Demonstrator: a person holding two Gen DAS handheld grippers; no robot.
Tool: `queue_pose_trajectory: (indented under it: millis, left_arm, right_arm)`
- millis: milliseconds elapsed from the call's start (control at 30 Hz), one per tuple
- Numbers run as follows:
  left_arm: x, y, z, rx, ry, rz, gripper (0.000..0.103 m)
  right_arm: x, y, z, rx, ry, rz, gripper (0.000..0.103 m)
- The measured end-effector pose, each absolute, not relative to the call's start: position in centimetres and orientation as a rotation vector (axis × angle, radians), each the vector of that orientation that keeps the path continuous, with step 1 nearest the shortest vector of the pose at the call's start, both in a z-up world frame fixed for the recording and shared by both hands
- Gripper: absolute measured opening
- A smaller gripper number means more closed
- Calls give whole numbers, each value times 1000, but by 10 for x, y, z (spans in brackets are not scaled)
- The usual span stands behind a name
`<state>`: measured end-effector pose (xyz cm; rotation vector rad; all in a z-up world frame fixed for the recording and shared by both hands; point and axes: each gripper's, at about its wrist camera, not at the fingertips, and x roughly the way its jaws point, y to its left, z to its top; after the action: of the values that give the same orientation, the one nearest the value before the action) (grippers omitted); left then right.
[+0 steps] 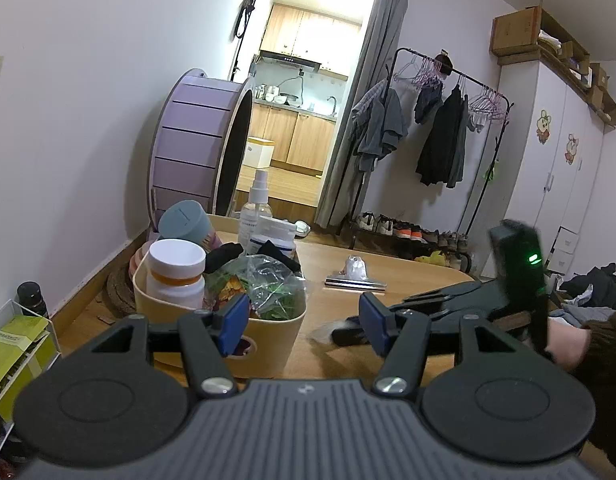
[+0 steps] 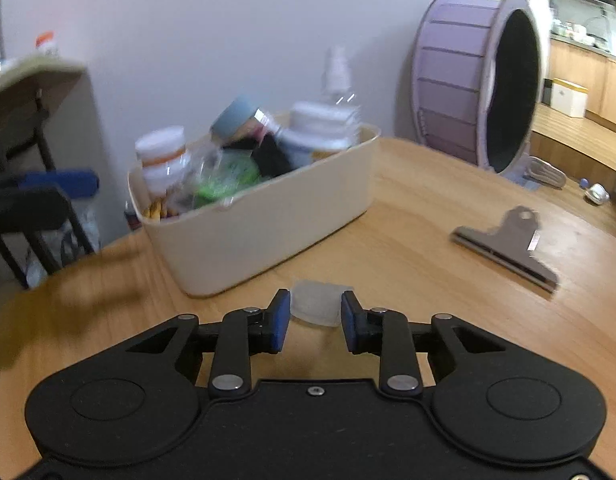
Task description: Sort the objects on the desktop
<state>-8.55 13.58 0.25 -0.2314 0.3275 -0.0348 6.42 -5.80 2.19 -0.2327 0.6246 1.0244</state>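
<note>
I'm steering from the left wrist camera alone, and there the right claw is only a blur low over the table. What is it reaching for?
Observer: A small clear plastic piece lies on the table, between the fingers of the right claw.
Operator: Is it gripped?
Observer: The blue pads flank its two edges. I cannot tell whether they are pressing it.
Operator: Is anything between it and the basket?
Observer: No. The right wrist view shows only bare wood up to the basket wall.
</note>
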Motion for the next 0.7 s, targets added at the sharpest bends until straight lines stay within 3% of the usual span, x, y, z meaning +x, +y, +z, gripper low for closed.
queue_pose_trajectory:
  millis: [367, 700]
  left_arm:
    - [-88, 138, 3, -241, 314, -27, 60]
    - [-90, 142, 5, -250, 309, -30, 60]
  right_arm:
    - [67, -50, 89, -81, 474, 1115, 28]
    - [88, 1, 76, -67, 536, 1145, 39]
